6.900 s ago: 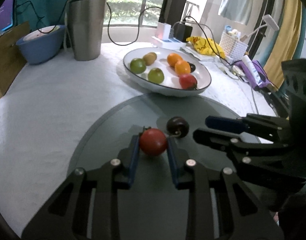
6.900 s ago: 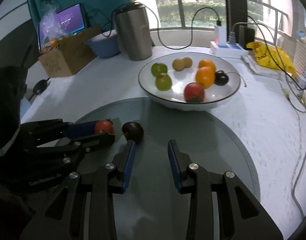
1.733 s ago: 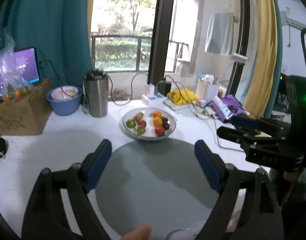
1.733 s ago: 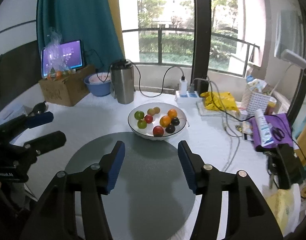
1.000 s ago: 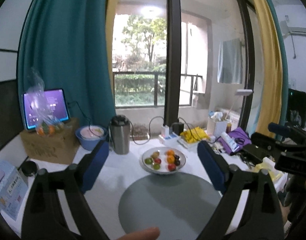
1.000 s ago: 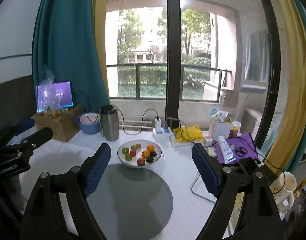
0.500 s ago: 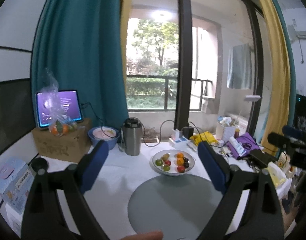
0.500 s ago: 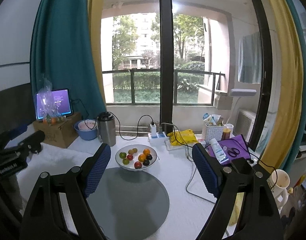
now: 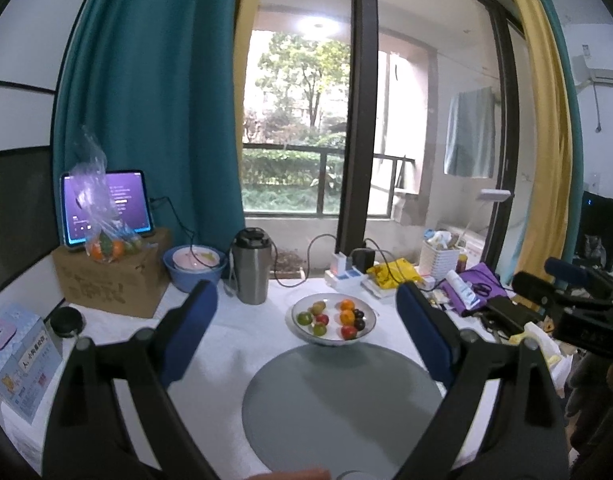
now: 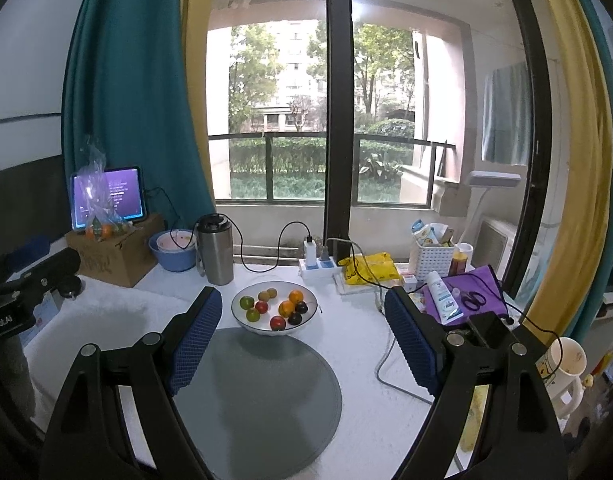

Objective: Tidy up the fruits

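Observation:
A white bowl (image 9: 368, 330) (image 10: 242, 326) stands on the white table past a round grey mat (image 9: 338, 396) (image 10: 258, 392). Several fruits lie in it: green, red, orange, brown and dark ones (image 9: 347, 317) (image 10: 286, 308). My left gripper (image 9: 306, 332) hangs high and well back from the table, open, with nothing between its blue pads. My right gripper (image 10: 298, 332) is likewise raised and open, with nothing in it. The right gripper's fingers (image 9: 562, 280) show at the right edge of the left wrist view; the left one's fingers (image 10: 38, 268) show at the left edge of the right wrist view.
Behind the bowl stand a steel tumbler (image 9: 250, 266) (image 10: 215, 254), a blue bowl (image 9: 194, 266), a cardboard box (image 9: 110, 280) with a bag of fruit and a tablet (image 9: 106, 206). A power strip (image 10: 318, 266), yellow bag (image 10: 370, 266), white basket (image 10: 432, 252) and purple pouch (image 10: 472, 294) crowd the right.
Both grippers have pulled back and up from the table. The red fruit and dark fruit that lay on the grey mat are now in the bowl. Over the last second little has shifted.

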{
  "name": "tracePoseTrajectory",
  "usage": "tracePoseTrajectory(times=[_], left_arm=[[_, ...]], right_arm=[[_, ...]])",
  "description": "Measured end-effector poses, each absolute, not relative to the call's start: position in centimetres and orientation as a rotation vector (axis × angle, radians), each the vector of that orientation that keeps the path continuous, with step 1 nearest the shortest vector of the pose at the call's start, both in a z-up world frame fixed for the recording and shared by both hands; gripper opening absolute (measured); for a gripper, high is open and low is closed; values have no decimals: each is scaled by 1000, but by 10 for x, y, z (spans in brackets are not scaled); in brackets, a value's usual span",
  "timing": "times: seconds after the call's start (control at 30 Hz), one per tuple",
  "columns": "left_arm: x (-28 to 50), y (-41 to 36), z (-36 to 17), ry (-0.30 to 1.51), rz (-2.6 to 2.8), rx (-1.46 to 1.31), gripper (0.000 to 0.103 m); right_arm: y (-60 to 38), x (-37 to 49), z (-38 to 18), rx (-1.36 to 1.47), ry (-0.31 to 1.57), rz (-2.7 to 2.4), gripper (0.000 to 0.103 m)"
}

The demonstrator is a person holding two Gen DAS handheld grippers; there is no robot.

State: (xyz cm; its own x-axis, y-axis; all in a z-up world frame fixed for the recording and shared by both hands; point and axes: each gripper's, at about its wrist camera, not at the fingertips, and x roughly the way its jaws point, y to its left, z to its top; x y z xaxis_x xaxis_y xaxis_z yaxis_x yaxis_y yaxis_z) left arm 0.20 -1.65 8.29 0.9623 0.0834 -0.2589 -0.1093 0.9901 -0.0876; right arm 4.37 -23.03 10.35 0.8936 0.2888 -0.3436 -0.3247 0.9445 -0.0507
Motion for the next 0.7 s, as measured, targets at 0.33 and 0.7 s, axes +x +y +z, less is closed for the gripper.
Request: tracePoseTrajectory(times=[0.33,0.7], left_arm=[[1,-23,83,257,79,-96,92],[-5,-27,86,231,65,-86,92]], right_arm=[[-233,42,104,-105,335,318,86],[-234,41,105,-101,323,317,86]])
